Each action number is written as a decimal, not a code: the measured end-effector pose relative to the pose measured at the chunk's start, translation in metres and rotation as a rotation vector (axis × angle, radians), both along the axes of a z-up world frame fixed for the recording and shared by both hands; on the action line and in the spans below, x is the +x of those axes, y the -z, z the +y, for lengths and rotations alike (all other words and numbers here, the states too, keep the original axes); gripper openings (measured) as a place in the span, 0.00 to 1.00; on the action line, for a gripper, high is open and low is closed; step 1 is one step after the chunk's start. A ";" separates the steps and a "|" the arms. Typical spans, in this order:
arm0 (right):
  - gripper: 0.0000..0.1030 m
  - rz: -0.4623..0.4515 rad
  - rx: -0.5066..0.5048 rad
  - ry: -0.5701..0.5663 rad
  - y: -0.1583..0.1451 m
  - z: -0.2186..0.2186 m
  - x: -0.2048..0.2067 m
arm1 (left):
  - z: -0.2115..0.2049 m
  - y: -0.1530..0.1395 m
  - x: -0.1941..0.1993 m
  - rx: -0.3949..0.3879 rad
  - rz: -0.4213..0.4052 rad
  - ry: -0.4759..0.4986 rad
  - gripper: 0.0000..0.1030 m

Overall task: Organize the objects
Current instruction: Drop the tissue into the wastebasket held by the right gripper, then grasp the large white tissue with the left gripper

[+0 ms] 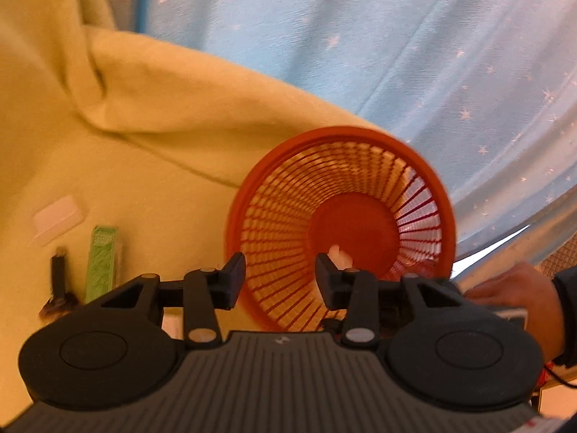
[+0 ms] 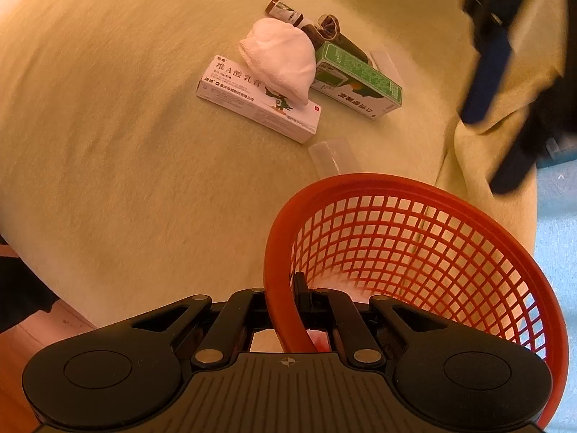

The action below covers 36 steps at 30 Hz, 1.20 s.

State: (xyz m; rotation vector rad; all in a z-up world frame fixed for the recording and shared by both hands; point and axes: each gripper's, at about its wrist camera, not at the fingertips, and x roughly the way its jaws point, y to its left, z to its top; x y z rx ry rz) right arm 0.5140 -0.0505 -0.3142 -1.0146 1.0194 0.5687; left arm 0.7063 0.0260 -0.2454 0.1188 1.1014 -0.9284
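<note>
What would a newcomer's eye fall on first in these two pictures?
The red mesh basket fills the lower right of the right wrist view, its rim clamped in the right gripper. Beyond it, on the yellow blanket, lies a white cloth bundle on a white medicine box, beside a green box.

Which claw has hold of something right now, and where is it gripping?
The right claw is shut on the red basket, pinching its rim at the near edge. The left claw is open and holds nothing.
</note>
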 end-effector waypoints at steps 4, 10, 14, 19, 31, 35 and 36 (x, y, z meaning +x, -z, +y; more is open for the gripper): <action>0.00 -0.001 0.002 -0.001 0.000 0.000 0.003 | 0.030 0.007 0.000 0.055 -0.007 -0.057 0.35; 0.00 0.000 0.000 -0.004 0.001 0.002 0.005 | 0.075 0.018 -0.005 0.149 -0.020 -0.156 0.36; 0.00 0.003 -0.002 -0.002 0.001 0.001 0.005 | 0.099 0.027 -0.013 0.209 -0.015 -0.210 0.39; 0.00 0.006 -0.006 -0.006 0.000 0.000 0.003 | 0.119 0.040 -0.023 0.276 -0.013 -0.232 0.47; 0.00 0.009 -0.010 -0.009 0.001 0.001 0.005 | 0.118 0.062 -0.015 0.331 -0.043 -0.216 0.63; 0.00 0.010 -0.010 -0.007 0.001 0.002 0.007 | 0.116 0.071 -0.007 0.338 -0.044 -0.198 0.69; 0.00 0.010 -0.009 -0.006 0.001 0.002 0.008 | 0.116 0.073 -0.004 0.338 -0.045 -0.193 0.70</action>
